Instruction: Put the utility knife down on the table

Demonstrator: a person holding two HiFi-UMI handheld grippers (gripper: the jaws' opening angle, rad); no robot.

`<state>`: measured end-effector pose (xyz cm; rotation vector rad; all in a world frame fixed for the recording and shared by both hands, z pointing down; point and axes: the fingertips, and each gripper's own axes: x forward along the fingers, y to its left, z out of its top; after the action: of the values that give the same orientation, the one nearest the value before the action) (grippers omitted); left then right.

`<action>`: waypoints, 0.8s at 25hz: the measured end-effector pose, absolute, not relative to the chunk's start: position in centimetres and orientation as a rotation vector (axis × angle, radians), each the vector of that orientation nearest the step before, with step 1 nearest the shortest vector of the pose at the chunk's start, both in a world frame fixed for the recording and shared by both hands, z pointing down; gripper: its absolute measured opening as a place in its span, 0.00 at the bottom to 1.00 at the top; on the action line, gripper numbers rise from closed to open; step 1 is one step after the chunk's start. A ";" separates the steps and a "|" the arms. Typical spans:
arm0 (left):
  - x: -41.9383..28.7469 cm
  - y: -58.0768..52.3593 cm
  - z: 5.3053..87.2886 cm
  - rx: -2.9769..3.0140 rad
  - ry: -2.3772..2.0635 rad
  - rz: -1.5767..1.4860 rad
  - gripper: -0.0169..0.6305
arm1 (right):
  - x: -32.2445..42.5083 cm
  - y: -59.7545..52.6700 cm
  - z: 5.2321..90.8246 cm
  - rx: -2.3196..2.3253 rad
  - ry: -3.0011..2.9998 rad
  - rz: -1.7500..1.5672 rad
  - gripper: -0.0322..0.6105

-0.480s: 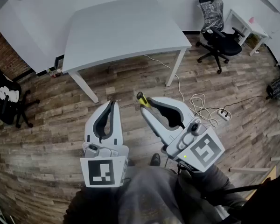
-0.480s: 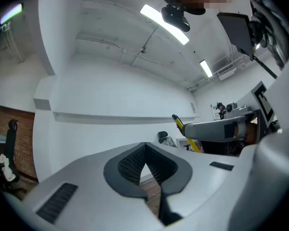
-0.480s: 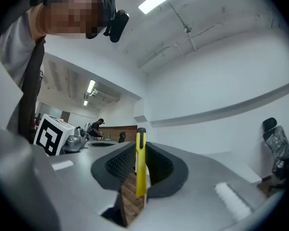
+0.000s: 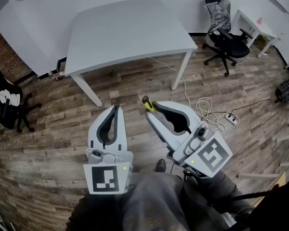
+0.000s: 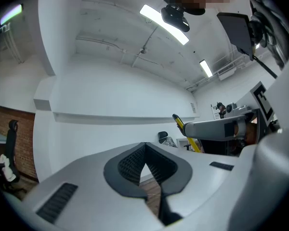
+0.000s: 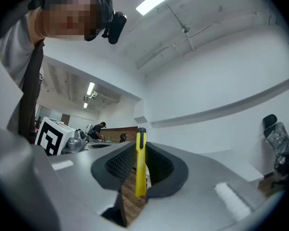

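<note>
Right tongs [image 4: 150, 108]: clamped on the utility knife [image 6: 140, 162].
Left tongs [image 5: 144, 147]: pressed together, empty.
Desk [image 4: 130, 28]: well apart; the knife is to be lowered flat before release.

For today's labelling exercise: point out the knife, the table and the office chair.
knife [image 6: 140, 167], right gripper view, yellow handle.
table [image 4: 130, 28], head view, bare top.
chair [image 4: 232, 44], head view, seat.
</note>
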<state>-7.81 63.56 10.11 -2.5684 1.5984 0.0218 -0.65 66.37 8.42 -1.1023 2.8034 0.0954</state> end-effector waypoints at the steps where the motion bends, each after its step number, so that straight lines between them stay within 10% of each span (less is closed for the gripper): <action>1: -7.7 63.6 10.2 -2.571 1.597 0.016 0.03 | -0.6 66.4 8.4 -1.097 2.801 0.089 0.15; 20: -2.5 63.9 11.4 -2.543 1.656 -0.050 0.03 | 4.9 66.2 9.2 -1.046 2.808 0.064 0.15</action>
<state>-2.49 63.86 11.37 -2.5429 1.6560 -0.0499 4.92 66.24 9.19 -1.0463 2.8075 0.0642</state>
